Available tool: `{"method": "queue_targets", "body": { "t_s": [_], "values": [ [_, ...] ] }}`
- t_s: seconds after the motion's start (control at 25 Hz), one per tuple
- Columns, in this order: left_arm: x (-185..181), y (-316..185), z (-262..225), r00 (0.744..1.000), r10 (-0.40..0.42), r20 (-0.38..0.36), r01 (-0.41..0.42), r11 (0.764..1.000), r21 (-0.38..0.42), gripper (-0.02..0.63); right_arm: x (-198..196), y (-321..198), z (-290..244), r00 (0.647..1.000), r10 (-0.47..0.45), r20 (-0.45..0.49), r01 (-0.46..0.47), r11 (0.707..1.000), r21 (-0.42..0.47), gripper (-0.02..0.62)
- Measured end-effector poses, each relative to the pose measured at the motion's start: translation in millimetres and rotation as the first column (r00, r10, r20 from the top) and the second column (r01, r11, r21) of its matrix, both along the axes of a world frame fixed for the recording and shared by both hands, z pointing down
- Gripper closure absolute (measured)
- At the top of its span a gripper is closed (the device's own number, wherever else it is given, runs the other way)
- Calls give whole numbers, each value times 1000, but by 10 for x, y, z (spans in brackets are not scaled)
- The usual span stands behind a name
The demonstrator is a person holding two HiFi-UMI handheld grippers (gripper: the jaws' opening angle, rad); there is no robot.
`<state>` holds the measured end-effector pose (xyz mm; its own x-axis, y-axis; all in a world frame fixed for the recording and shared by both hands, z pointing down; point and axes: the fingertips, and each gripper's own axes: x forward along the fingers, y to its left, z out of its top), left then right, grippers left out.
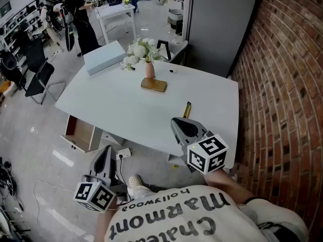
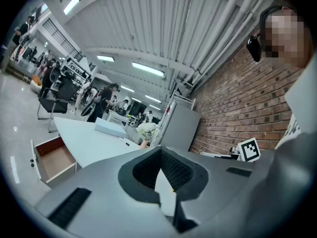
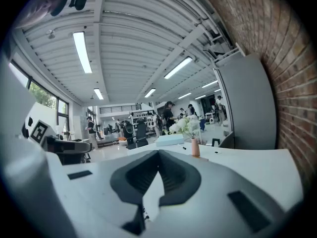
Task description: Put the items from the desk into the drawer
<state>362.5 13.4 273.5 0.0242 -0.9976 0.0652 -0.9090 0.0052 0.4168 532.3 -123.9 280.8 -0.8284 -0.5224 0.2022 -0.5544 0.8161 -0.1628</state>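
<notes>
On the white desk [image 1: 116, 105] lie a light blue box [image 1: 103, 57], a pink vase of white flowers [image 1: 149, 68], a flat brown block [image 1: 154, 85], a small dark item [image 1: 172, 71] and a yellow-and-black pen [image 1: 187, 109]. The drawer [image 1: 81, 132] stands pulled out under the desk's left side, and its wooden inside [image 2: 54, 160] looks bare. My right gripper [image 1: 182, 127] hovers over the desk's near edge, just short of the pen, shut and holding nothing. My left gripper [image 1: 104, 159] hangs lower, over the floor in front of the desk and right of the drawer, also shut with nothing in it.
A brick wall [image 1: 282, 84] runs close along the desk's right side, and a grey cabinet [image 1: 217, 19] stands behind it. Black chairs [image 1: 38, 72] stand to the left. A power strip [image 1: 123, 154] and cables lie on the floor under the desk. People stand far back.
</notes>
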Motion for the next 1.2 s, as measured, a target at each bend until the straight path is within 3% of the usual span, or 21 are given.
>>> {"method": "queue_targets", "body": {
  "t_s": [0.32, 0.92, 1.2],
  "values": [
    [-569, -319, -33, 1000, 23, -10, -23, 1000, -7, 604, -529, -281, 31, 999, 26, -18, -26, 999, -18, 592],
    [-2027, -914, -262, 995, 100, 7, -100, 995, 14, 604, -1874, -766, -180, 992, 109, 65, -106, 993, -48, 592],
    [-2595, -1006, -88, 992, 124, 8, -124, 992, -6, 604, -2366, -847, 117, 986, 157, 64, -149, 983, -105, 592]
  ]
}}
